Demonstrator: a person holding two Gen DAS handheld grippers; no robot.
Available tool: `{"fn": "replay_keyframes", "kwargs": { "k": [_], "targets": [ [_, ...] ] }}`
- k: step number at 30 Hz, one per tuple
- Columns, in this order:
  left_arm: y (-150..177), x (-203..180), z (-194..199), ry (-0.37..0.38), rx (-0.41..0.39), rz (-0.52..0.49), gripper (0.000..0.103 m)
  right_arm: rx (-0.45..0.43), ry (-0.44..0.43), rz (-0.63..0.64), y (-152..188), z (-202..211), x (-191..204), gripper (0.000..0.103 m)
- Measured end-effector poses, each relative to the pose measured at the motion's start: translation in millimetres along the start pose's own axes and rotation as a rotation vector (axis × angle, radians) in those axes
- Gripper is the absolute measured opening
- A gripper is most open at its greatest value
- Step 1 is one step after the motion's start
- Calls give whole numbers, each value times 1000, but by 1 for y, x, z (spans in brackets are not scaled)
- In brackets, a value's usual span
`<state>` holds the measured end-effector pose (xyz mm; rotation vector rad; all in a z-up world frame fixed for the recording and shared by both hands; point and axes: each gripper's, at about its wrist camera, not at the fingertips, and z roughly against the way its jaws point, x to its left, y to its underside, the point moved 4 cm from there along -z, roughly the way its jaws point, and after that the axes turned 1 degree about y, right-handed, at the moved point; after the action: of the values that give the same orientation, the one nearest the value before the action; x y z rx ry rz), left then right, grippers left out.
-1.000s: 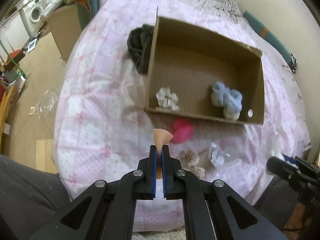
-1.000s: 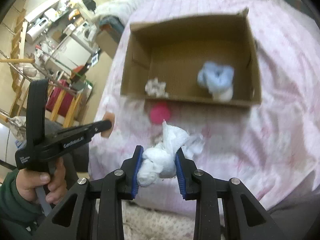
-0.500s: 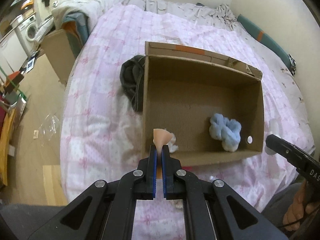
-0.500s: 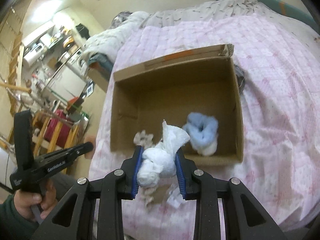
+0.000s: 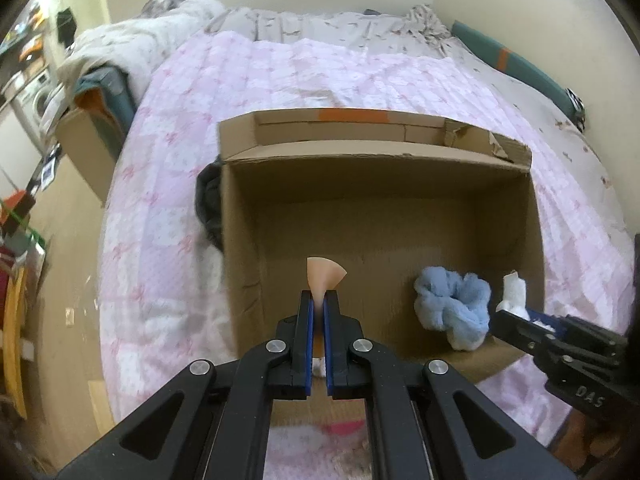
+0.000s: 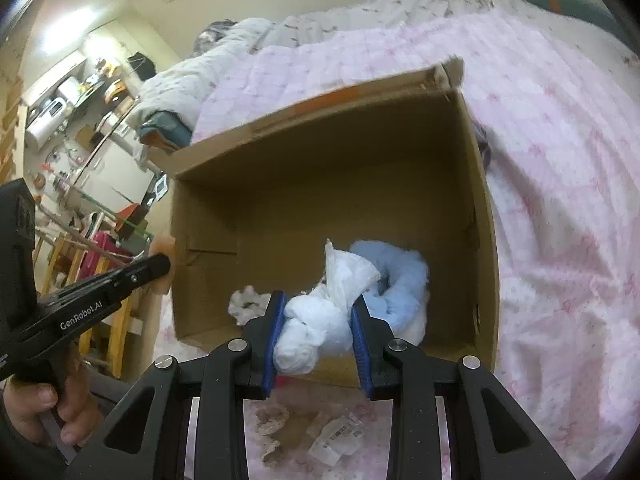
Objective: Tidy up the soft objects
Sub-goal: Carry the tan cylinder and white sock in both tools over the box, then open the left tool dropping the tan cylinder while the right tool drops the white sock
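**Left wrist + right wrist: both grippers loaded at the box, drop pending**

Left wrist view: left gripper had jaws pinched nearly flat on a thin peach piece, fan end pointing up and away, long axis along the fingers. Tip sat over the near-left part of the cardboard box.

Right wrist view: right gripper was clamped partway on a white knotted cloth wad; long axis ran up and away from the jaws, loose tail aimed into the box. Wad hung about over the near wall.

Already inside: blue fluffy item near-right, small white scrap near-left. Pink item and crumpled bits lay on the pink quilt in front of the box; prob still to sort, blurry there.

Risks, imo:
- Wad released too early → lands on the near wall, rolls back onto quilt.
- Tail snags a pad on release, drags the wad out.
- Peach piece is light, may stick to the blue pads.
- Grippers close together; could bump.
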<state>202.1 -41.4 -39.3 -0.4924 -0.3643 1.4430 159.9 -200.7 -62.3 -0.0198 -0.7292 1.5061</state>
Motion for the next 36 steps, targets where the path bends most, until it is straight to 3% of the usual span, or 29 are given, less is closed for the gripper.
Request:
{"fn": "replay_keyframes", "kwargs": {
  "k": [4,12,21,29,36],
  "targets": [
    [4,-1,-19,-24,4,-17,5,-4,20,3,-1,-6,-4,33],
    [9,-1,-29,26,39,35,5,31,48,25,2,-21,-5,33],
    [12,0,-37,32,78,55,5,50,73,66,1,-31,6,33],
    [13,-2,-35,8,58,38,5,54,65,54,1,-32,7,33],
    [13,-3,-33,6,52,32,16,50,61,50,1,-31,4,33]
  ]
}}
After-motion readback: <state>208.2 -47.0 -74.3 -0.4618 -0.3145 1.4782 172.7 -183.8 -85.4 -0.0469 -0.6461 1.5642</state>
